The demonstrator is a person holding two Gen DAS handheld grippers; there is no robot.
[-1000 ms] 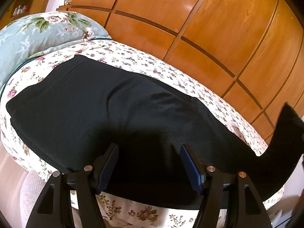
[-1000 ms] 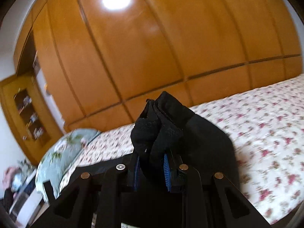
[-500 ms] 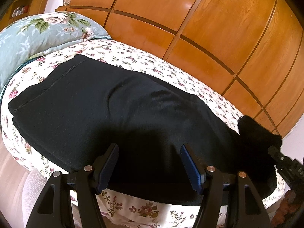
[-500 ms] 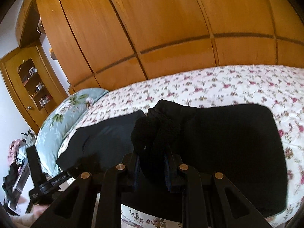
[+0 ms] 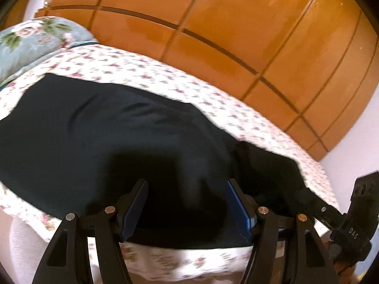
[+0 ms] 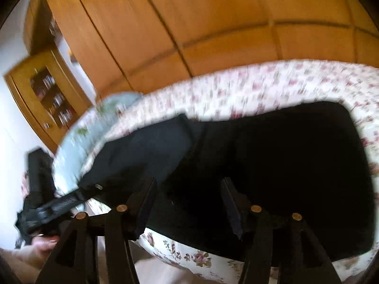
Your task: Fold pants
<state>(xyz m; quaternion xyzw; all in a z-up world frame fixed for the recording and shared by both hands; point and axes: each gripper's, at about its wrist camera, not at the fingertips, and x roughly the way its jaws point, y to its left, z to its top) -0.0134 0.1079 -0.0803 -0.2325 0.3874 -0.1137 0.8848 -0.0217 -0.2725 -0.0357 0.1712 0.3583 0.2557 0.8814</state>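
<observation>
Black pants lie flat across the floral bed sheet, with one end laid back over the rest at the right. My left gripper hangs open just above the pants' near edge, its blue pads apart and holding nothing. In the right wrist view the pants spread under my right gripper. Its jaws are opening, and no cloth is pinched between the dark fingers. The right tool's body shows at the left view's right edge.
A pale blue floral pillow lies at the bed's left end. Orange wooden wardrobe doors run behind the bed. A glass-fronted shelf cabinet stands far left. A hand holds the left tool low on the left.
My right gripper came down with the bunched pant end, laid it over the rest of the pants and spread its jaws off it. The left gripper drew back and up slightly, still open.
</observation>
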